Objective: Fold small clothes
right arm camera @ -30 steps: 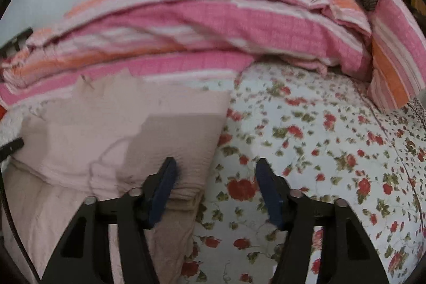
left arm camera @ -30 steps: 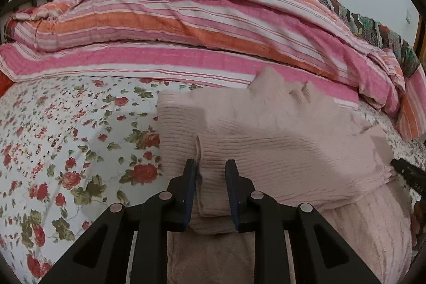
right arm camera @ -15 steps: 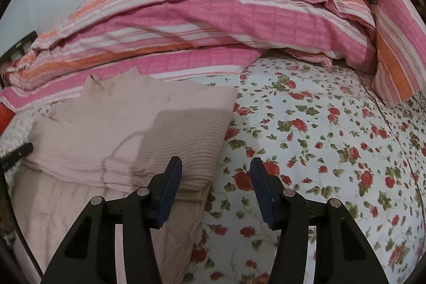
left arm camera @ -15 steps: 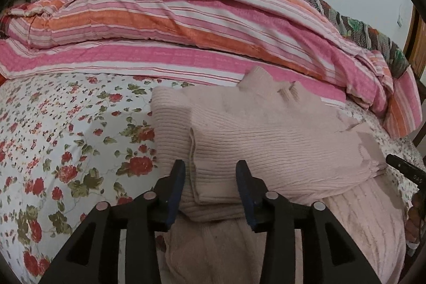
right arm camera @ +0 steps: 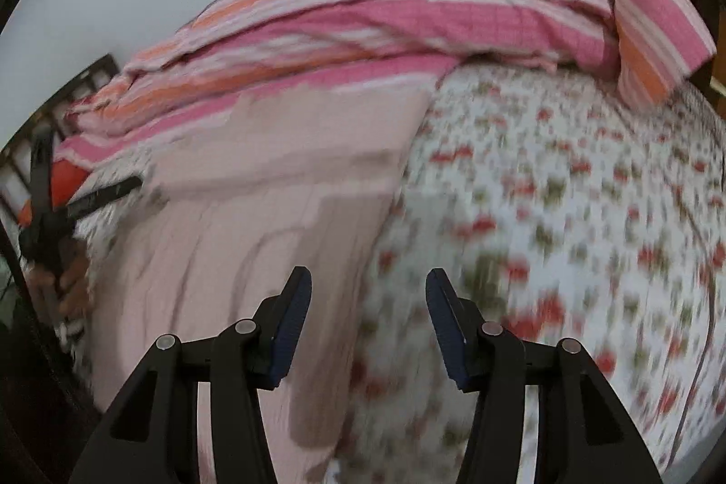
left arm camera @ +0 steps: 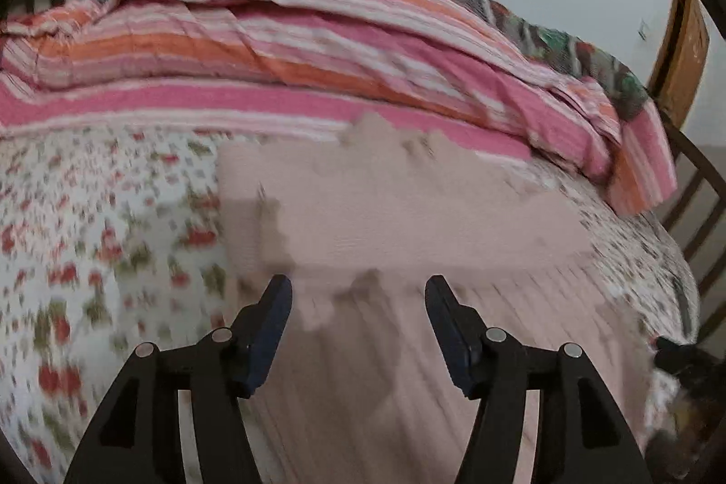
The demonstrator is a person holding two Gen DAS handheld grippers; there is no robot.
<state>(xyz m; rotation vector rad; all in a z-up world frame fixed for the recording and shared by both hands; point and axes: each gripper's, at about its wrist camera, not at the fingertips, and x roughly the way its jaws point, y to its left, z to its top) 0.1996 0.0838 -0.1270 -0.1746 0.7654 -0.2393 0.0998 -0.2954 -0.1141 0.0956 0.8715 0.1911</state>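
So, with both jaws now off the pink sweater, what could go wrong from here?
1. The folded sleeve on the pink sweater lies loose and may slide open.
2. The left gripper, its jaws opening, hangs close above the knit and may snag it.
3. The right gripper, jaws closing, straddles the sweater's edge and the floral sheet; it might pinch both.

Pale pink knit sweater (left arm camera: 408,212), ribbed texture, lay flat on the floral bedsheet (left arm camera: 104,239) of the bed. It was partly folded: an upper layer lay doubled over the lower body, its folded edge running crosswise. Collar end pointed toward the striped pink-and-orange quilt (left arm camera: 272,44), touching or just short of its edge; blur made that unclear. In the right wrist view the sweater (right arm camera: 254,221) filled the left half, its right edge straight against the sheet. Faint cable pattern showed on the lower part. Frames were motion-blurred, so finer details were unreadable.
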